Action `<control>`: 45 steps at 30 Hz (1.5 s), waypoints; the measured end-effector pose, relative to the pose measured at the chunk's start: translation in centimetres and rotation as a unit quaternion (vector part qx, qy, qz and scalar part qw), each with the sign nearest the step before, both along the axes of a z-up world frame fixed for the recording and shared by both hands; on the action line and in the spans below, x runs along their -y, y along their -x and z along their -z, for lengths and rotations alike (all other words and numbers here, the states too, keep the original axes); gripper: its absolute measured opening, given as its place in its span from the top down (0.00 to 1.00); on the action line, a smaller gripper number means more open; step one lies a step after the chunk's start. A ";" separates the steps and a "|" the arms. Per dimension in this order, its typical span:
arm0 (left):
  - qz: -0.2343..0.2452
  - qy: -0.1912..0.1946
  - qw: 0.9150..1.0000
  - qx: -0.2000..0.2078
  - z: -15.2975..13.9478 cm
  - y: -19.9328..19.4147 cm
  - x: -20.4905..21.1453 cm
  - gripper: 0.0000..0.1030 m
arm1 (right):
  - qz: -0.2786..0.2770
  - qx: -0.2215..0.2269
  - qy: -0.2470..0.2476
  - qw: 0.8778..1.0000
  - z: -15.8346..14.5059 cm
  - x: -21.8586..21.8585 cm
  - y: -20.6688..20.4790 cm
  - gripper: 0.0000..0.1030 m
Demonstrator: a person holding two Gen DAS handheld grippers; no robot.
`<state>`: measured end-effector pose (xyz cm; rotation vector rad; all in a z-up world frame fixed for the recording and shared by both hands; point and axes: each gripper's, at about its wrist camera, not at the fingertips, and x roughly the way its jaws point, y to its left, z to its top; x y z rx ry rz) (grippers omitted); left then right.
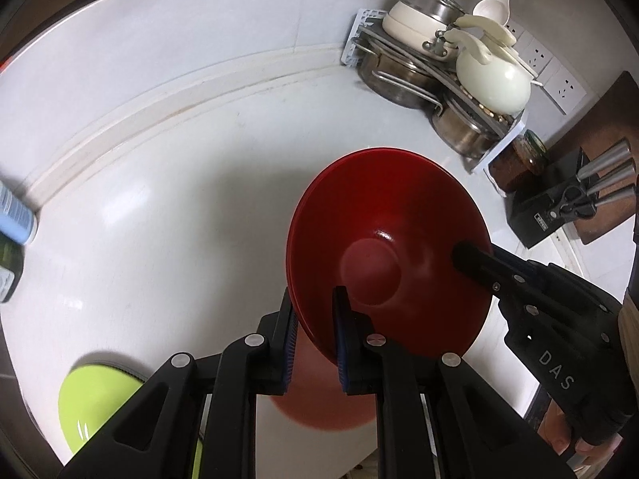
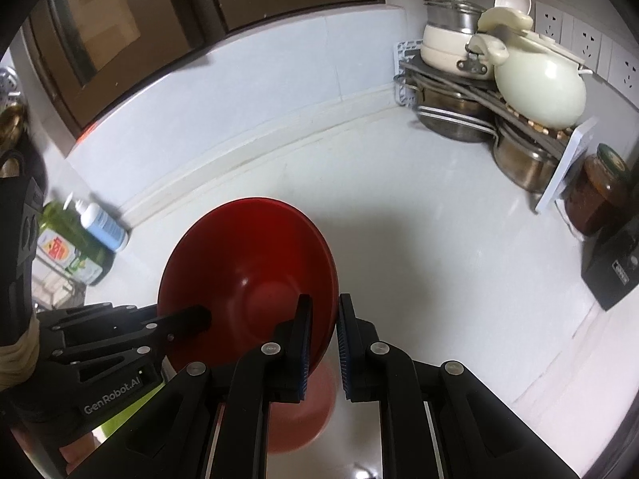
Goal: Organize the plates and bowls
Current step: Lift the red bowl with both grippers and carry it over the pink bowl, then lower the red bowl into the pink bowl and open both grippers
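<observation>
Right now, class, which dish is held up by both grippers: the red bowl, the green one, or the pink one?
The red bowl. The left gripper and right gripper clamp its rim; the green dish and pink dish lie on the counter.

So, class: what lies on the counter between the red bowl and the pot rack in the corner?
Nothing: in both wrist views only bare white counter lies between the red bowl and the pot rack.

Bowl [image 1: 391, 247] above counter [image 1: 199, 183]; pot rack [image 1: 439, 68] behind, perhaps cornered.
</observation>
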<state>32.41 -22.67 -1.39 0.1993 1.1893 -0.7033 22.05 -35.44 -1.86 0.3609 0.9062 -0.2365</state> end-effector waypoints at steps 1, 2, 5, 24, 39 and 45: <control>-0.001 -0.001 1.000 -0.001 0.1 0.2 -0.3 0.84 | -0.002 -0.002 0.001 1.000 0.1 -0.3 0.2 0.87; -0.001 -0.003 1.000 -0.001 0.2 0.5 -0.6 0.84 | -0.005 -0.005 0.002 1.000 0.3 -0.6 0.4 0.87; 0.001 -0.009 1.000 -0.009 0.8 1.2 -1.5 0.84 | -0.009 -0.011 0.000 1.000 0.8 -1.3 1.1 0.87; 0.001 -0.037 0.998 -0.052 4.8 3.3 -3.5 0.82 | -0.022 -0.064 -0.032 0.997 5.6 -2.9 2.5 0.87; -0.005 -0.051 0.996 -0.068 6.4 3.2 -3.3 0.82 | -0.041 -0.079 -0.021 0.996 7.3 -3.1 2.3 0.87; -0.005 -0.052 0.997 -0.058 6.5 3.3 -3.3 0.80 | -0.048 -0.084 -0.020 0.995 7.7 -2.9 2.1 0.86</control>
